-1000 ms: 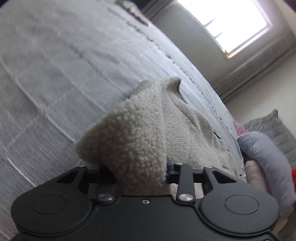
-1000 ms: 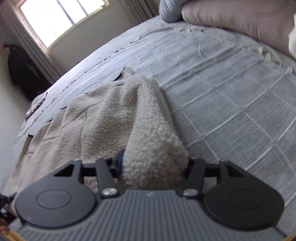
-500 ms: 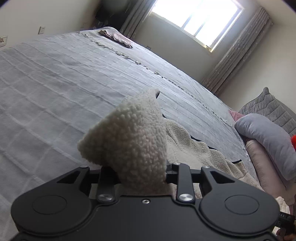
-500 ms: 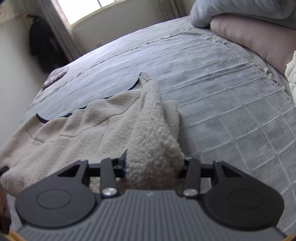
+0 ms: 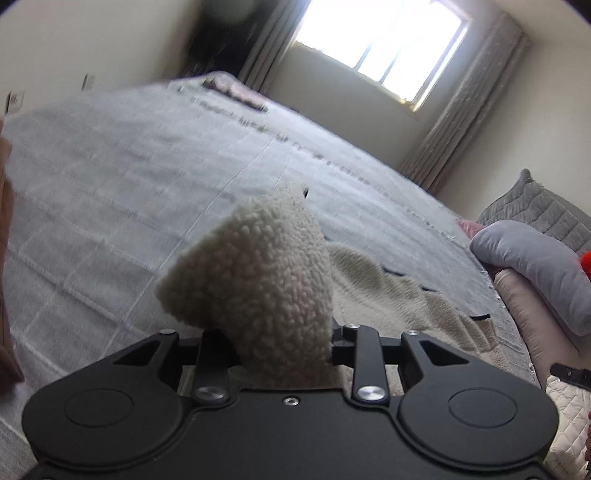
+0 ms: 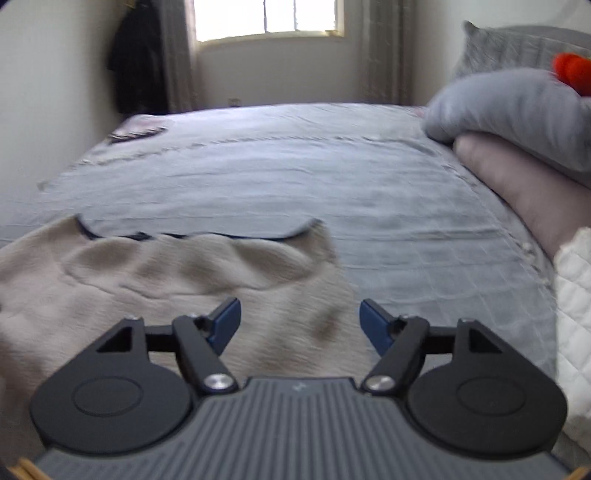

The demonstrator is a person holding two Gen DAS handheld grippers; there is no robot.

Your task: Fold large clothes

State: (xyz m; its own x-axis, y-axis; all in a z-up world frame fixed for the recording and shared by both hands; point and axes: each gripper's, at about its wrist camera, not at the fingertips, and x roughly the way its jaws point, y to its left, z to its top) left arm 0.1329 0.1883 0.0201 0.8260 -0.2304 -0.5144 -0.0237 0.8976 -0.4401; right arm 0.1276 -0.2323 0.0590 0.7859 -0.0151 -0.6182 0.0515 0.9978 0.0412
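- The left gripper is clamped on a bunched corner of the cream fleece garment, which stands up from between its jaws like a soft peak
- The rest of that fleece trails off to the right of the gripper and lies on the grey bedspread, its dark-trimmed edge showing in a few spots
- The right gripper has its jaws spread wide apart with nothing between them, and its blue pads are bare
- Seen from the right wrist, the fleece garment lies rumpled and low on the bedspread, just beyond and under the open jaws; its far edge has a dark trim that curves up at both ends
- A grey pillow sits on a pale pink one at the right side of the bed, with something bright red on top of the grey one
- A white quilted fabric shows at the right edge of the view
- A bright window with curtains is on the far wall, and a dark garment hangs to its left
- A small patterned cloth lies at the far left corner of the bed
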